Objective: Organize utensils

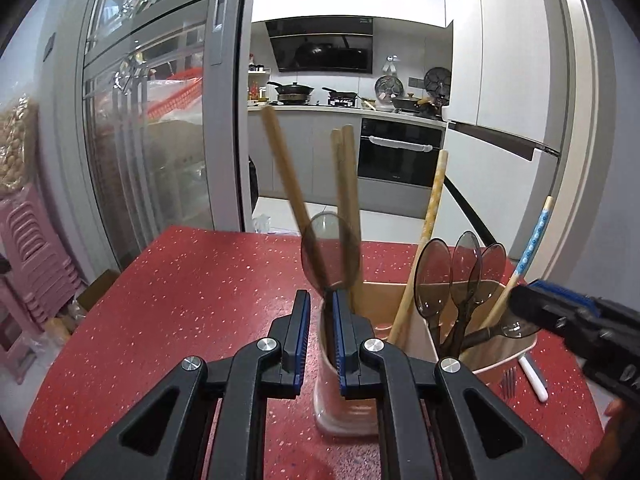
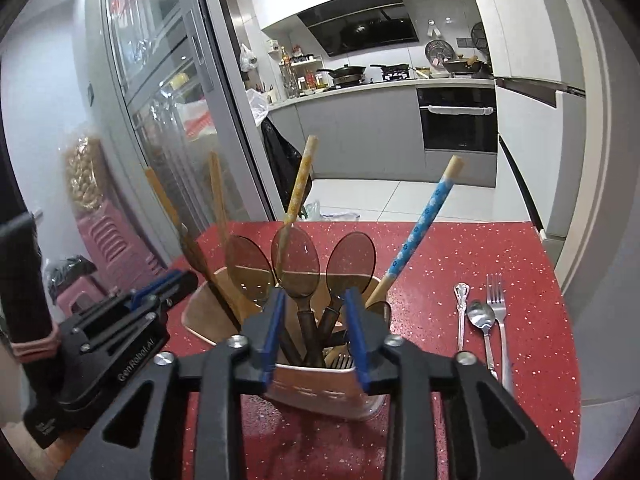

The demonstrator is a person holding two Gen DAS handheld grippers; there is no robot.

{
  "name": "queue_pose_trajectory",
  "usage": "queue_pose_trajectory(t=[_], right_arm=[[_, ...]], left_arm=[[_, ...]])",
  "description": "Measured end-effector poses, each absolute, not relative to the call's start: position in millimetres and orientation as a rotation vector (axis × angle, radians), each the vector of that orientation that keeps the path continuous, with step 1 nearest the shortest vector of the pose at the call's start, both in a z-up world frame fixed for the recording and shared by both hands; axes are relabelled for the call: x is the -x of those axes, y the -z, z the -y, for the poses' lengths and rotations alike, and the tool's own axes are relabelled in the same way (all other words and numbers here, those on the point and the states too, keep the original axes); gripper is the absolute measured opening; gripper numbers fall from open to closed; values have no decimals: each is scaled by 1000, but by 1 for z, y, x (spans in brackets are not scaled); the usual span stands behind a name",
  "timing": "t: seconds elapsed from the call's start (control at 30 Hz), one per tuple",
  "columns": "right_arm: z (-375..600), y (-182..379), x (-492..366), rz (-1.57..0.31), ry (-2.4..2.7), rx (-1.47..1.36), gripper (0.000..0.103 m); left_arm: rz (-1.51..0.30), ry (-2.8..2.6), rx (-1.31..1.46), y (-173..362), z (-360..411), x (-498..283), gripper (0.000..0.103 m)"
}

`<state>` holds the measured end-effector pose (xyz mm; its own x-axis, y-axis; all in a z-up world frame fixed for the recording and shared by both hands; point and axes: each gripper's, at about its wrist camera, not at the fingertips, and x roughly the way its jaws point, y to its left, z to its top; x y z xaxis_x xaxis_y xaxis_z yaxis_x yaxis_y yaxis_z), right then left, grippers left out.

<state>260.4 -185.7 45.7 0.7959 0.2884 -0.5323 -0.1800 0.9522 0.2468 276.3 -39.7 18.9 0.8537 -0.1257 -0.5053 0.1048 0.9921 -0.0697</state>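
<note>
Standing on the red speckled table (image 1: 192, 300), a beige utensil holder (image 2: 320, 390) carries wooden chopsticks (image 1: 344, 200), a yellow-patterned chopstick (image 2: 298, 192), a blue-patterned chopstick (image 2: 420, 226) and several translucent brown spoons (image 2: 296, 260). The left wrist view shows the left tool (image 1: 320, 340) with its jaws close together; the holder's near wall and one brown spoon's handle (image 1: 329, 320) lie in the narrow gap, though whether the pads press on either cannot be told. The same view catches the right tool (image 1: 560, 312) at the right edge, beside the holder. Only the right wrist view shows the right tool (image 2: 316, 344) from behind: its jaws stand apart astride the holder's near corner, clamping nothing, with spoon handles between them. That view alone also reveals a metal spoon (image 2: 482, 320), a fork (image 2: 498, 312) and a third metal handle (image 2: 461, 312) lying on the table right of the holder.
</note>
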Motion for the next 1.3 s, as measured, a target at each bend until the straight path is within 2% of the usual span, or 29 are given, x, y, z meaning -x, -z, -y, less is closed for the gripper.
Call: queue_pose_trajectory(t=[0.1,0.13,0.17,0.2,0.27,0.37,0.47,0.5,0.6,0.67,0.7,1.3], right_arm=[[189,-52,-251,-589,-252,-201,42],[191,-55,-246,-588,-253,-207,42],[191,-57,-244,-588,-254,-210,43],[192,-59,-239,-588,-252,-215,46],[196,-63,-232,-589,-247,-224,51],[198,-64,-219,-597,-233,-228,59],[195,-60,-209,-636,-206,-229,75],[195,-59,-204,-645,-192,-229,84],[191,-57,-190,-635,-108,-191,87],[190,-59,-182,-625,-57,-166,100],[191,-61,-177,-610,-42,-163,103],[188,-90,-148,-564,82,-114,103]], left_arm=[[-543,122,41,-21,38,-274,35],[-547,124,49,-22,37,-273,40],[-551,127,55,-22,36,-271,59],[-557,120,61,-24,34,-269,103],[-513,86,72,-28,32,-258,103],[-541,89,76,-28,31,-253,103],[-572,78,87,-25,28,-251,103],[-578,72,85,-24,26,-247,103],[-577,72,64,-24,27,-238,103],[-577,74,57,-25,26,-231,103],[-574,75,55,-27,25,-225,103],[-494,66,32,-50,20,-175,103]])
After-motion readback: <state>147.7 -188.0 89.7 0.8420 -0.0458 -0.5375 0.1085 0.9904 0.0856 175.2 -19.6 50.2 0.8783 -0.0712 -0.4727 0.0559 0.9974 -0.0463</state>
